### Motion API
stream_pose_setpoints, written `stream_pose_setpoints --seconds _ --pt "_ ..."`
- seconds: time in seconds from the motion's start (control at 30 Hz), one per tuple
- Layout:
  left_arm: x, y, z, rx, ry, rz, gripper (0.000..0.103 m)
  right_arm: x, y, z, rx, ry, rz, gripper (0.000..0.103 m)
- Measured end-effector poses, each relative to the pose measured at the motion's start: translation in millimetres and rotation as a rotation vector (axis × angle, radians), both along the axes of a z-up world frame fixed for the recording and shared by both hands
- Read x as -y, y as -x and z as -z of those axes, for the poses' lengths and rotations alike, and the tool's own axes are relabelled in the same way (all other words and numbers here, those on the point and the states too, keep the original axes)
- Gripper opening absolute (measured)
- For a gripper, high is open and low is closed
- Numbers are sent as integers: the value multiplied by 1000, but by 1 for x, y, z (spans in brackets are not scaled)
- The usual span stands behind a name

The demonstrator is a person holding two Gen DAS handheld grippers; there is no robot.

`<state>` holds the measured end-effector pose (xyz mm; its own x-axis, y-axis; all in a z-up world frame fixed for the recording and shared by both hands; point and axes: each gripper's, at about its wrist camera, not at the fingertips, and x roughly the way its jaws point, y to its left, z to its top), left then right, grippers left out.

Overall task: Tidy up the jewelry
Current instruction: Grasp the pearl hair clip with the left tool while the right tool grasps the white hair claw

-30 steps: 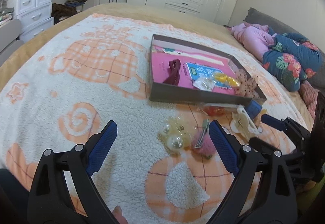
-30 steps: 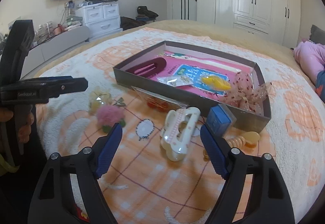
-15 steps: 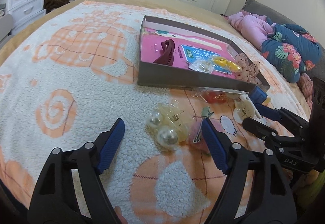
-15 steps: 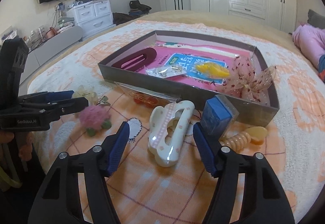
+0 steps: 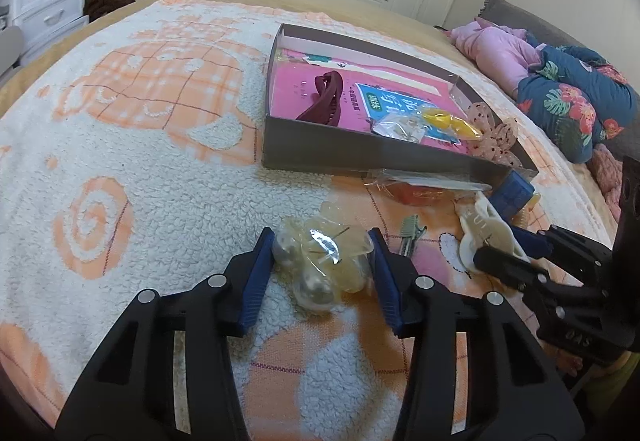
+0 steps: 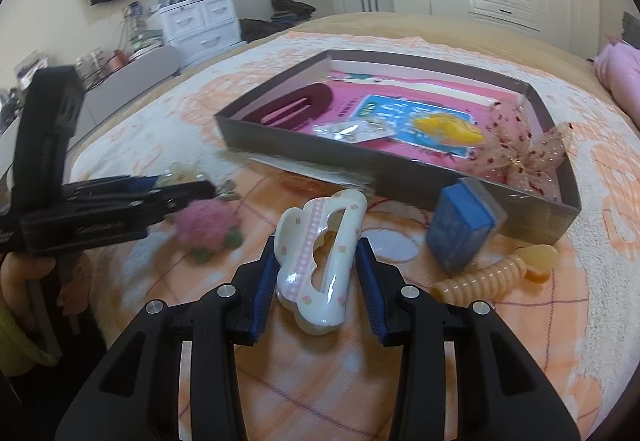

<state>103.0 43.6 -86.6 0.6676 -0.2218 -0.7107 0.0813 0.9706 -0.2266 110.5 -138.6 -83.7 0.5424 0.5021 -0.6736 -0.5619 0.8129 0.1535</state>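
A clear-yellow hair clip with pearl beads (image 5: pixel 320 265) lies on the orange-and-white blanket between the blue pads of my left gripper (image 5: pixel 320 241). Its jaws are closing and both pads touch the clip. In the right wrist view a white cloud-shaped claw clip (image 6: pixel 320 257) sits between the pads of my right gripper (image 6: pixel 317 247), also closing and touching it on both sides. Behind both stands the grey box (image 5: pixel 340 155) with a pink floor. It holds a maroon clip (image 5: pixel 324 101), a small clear bag, a yellow piece (image 6: pixel 448 125) and a dotted bow (image 6: pixel 520 153).
On the blanket in front of the box lie a pink pompom clip (image 6: pixel 208 221), a blue box (image 6: pixel 460 225), a beige spiral hair tie (image 6: pixel 480 281) and a clear bag of red pieces (image 5: pixel 416 193). Bedding is heaped at the right (image 5: pixel 560 89); a drawer unit stands beyond the bed.
Both grippers have narrowed from wide open onto their clips. The left one also came forward and down, so the pearl clip now sits between its pads.
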Motion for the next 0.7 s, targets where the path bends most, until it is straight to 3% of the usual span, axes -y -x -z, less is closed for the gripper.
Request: stream_pose_setpoints --seconds 0.7 --pt "-2 19 -40 117 -6 -21 38 8 23 -37 89 -80 -48 37"
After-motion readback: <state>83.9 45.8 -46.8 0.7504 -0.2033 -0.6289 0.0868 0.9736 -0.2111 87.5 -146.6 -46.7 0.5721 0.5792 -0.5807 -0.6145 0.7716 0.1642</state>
